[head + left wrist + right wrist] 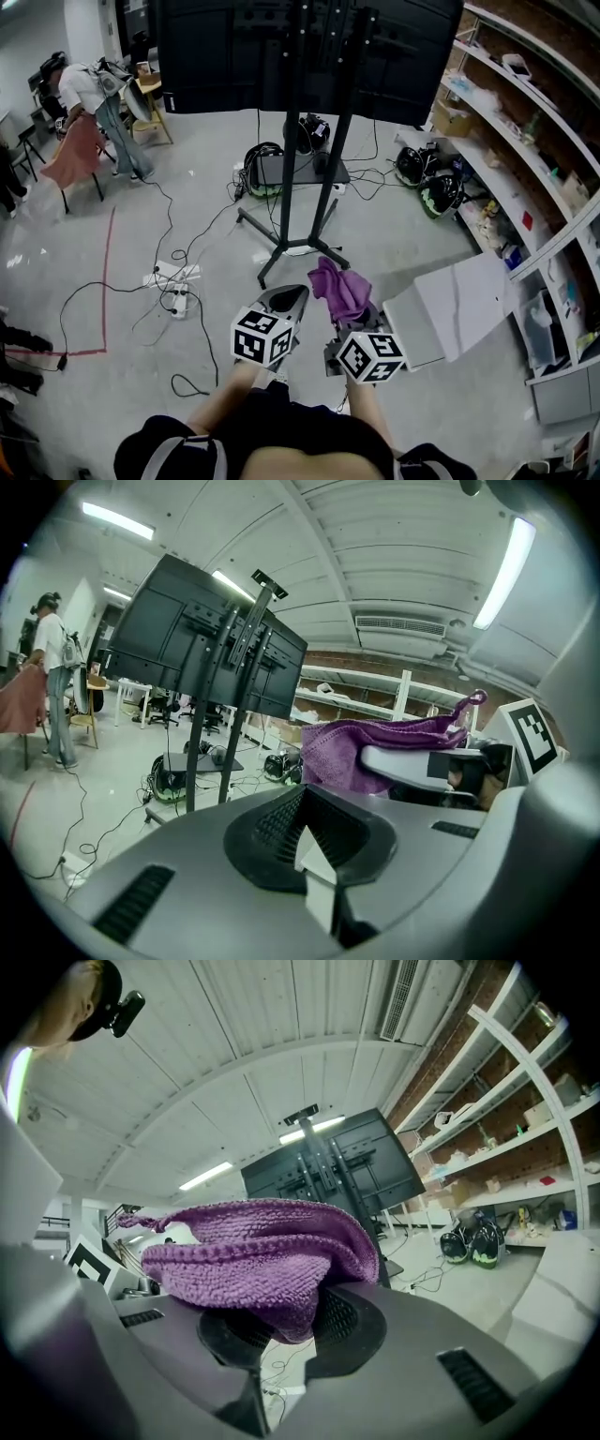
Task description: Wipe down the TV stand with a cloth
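The TV stand (292, 169) rises ahead of me, its black screen seen from behind on two dark poles over a splayed floor base. A purple cloth (339, 289) hangs bunched from my right gripper (349, 314), which is shut on it. In the right gripper view the cloth (253, 1251) drapes over the jaws of the right gripper (286, 1321), with the stand (333, 1176) beyond. My left gripper (286, 302) is beside the right one, shut and holding nothing. The left gripper view shows that left gripper (309, 841), the cloth (375, 747) to its right and the stand (211, 696).
Cables and a power strip (173, 278) lie on the floor left of the stand's base. A white panel (455, 305) lies low at the right. Loaded shelves (525, 141) line the right wall, with helmets (441, 192) beneath. A person (80, 98) stands far back left.
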The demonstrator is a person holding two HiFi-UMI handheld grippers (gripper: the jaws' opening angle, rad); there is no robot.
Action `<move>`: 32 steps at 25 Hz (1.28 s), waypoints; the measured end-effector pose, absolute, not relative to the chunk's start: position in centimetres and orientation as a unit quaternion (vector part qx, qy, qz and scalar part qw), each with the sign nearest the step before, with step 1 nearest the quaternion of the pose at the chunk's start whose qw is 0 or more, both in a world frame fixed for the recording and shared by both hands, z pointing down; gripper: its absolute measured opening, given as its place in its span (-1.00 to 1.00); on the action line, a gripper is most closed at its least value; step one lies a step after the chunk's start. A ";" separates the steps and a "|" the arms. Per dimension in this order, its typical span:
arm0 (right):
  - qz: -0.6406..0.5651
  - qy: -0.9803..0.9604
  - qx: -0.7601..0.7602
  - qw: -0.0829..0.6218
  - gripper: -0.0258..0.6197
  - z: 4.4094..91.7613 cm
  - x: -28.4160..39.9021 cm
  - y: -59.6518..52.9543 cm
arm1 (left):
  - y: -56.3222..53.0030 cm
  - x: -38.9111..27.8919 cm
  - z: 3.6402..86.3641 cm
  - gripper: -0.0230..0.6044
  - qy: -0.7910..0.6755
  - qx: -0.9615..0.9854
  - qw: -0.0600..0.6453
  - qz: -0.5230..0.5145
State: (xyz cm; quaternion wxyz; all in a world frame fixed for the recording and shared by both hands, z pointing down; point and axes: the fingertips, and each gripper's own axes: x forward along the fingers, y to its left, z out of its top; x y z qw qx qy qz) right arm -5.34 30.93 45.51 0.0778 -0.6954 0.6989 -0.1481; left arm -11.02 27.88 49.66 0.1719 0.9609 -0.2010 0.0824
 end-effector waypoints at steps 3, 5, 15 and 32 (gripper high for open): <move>-0.144 0.703 -0.692 0.075 -0.72 45.1 -5.0 28.2 | 25.0 -10.7 49.1 -0.91 -0.210 0.959 0.172 0.077; -0.141 0.704 -0.692 0.074 -0.72 45.1 -4.7 26.8 | 23.5 -10.4 49.0 -0.91 -0.212 0.959 0.174 0.075; -0.137 0.704 -0.692 0.076 -0.72 45.5 -3.6 20.8 | 18.1 -9.6 49.7 -0.91 -0.212 0.958 0.174 0.077; -0.138 0.722 -0.674 0.076 -0.72 45.7 -1.3 13.6 | 10.6 -7.5 49.5 -0.91 -0.229 0.956 0.167 0.069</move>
